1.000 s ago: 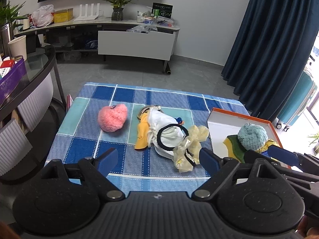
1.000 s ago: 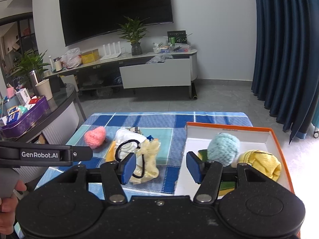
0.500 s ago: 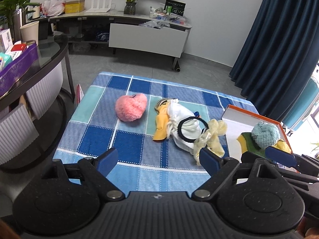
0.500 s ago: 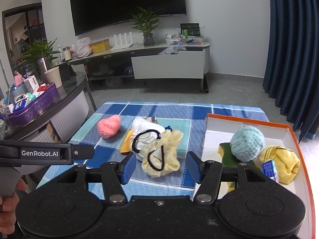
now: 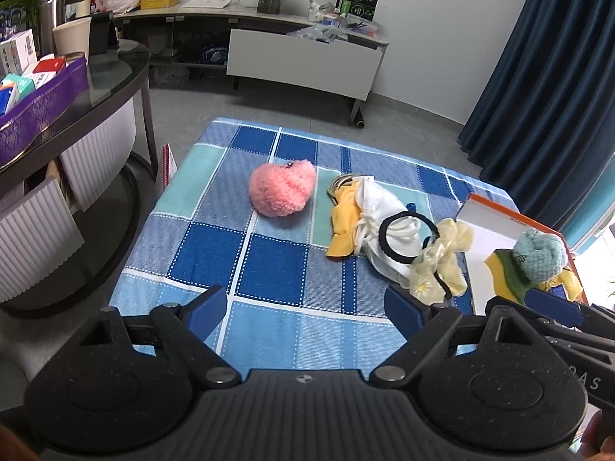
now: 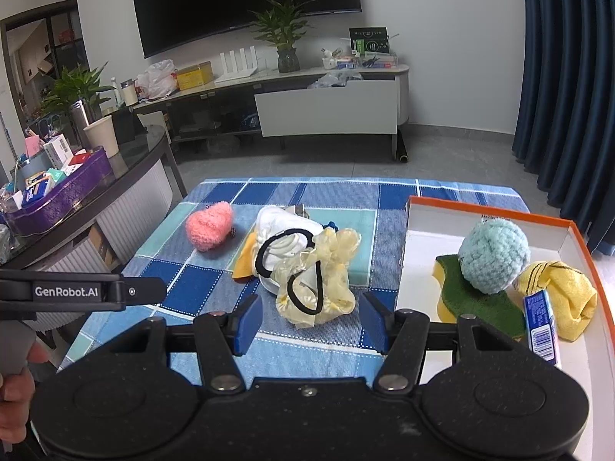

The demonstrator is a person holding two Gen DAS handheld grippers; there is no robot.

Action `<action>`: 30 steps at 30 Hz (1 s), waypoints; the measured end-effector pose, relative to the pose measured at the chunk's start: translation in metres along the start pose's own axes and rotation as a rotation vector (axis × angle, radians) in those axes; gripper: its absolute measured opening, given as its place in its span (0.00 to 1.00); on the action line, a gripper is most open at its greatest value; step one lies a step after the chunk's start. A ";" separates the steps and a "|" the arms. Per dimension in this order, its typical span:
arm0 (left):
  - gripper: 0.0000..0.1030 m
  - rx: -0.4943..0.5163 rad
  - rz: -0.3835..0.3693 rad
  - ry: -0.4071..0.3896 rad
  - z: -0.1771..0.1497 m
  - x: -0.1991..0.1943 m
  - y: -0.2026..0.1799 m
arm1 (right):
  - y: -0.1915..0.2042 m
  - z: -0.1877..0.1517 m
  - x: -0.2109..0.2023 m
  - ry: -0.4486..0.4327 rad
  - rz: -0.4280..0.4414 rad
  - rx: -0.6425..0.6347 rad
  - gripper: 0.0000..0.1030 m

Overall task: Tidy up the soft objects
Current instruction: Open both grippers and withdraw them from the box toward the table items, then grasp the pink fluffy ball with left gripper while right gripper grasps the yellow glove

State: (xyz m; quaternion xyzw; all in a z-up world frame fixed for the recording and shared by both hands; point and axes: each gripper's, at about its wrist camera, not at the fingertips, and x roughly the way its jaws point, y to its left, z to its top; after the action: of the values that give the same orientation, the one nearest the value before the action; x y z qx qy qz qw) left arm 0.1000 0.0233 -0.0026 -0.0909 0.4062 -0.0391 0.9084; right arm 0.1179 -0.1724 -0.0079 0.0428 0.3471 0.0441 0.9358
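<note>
A fluffy pink heart (image 5: 282, 188) (image 6: 210, 226) lies on the blue checked cloth (image 5: 269, 269) (image 6: 192, 269). To its right is a heap: a white and yellow cloth (image 5: 369, 219) (image 6: 284, 230), black hair ties, and a pale yellow scrunchie (image 5: 442, 265) (image 6: 326, 280). An orange-rimmed white box (image 5: 499, 211) (image 6: 492, 211) at the right holds a light blue pompom (image 6: 494, 255), a green and yellow pad and a yellow cloth (image 6: 561, 296). My left gripper (image 5: 303, 313) is open above the cloth's near edge. My right gripper (image 6: 311, 322) is open just short of the scrunchie, empty.
A dark glass side table with a purple tray (image 6: 57, 196) of small boxes stands at the left. A small blue packet (image 6: 540, 322) lies in the box. A TV bench (image 6: 326, 111), a plant and a dark curtain (image 6: 569, 77) are beyond the table.
Both grippers have come forward and down toward the table, so the heap and the box look nearer and larger. Nothing on the cloth has moved.
</note>
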 end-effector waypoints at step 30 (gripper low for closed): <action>0.93 0.108 0.107 -0.007 0.073 0.126 0.015 | -0.008 0.000 0.048 0.059 0.050 0.004 0.75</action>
State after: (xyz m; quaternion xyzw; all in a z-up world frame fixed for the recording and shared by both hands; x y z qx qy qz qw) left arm 0.2385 0.0293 -0.0495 -0.0200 0.4047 -0.0121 0.9141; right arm 0.1551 -0.1749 -0.0399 0.0520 0.3735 0.0681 0.9236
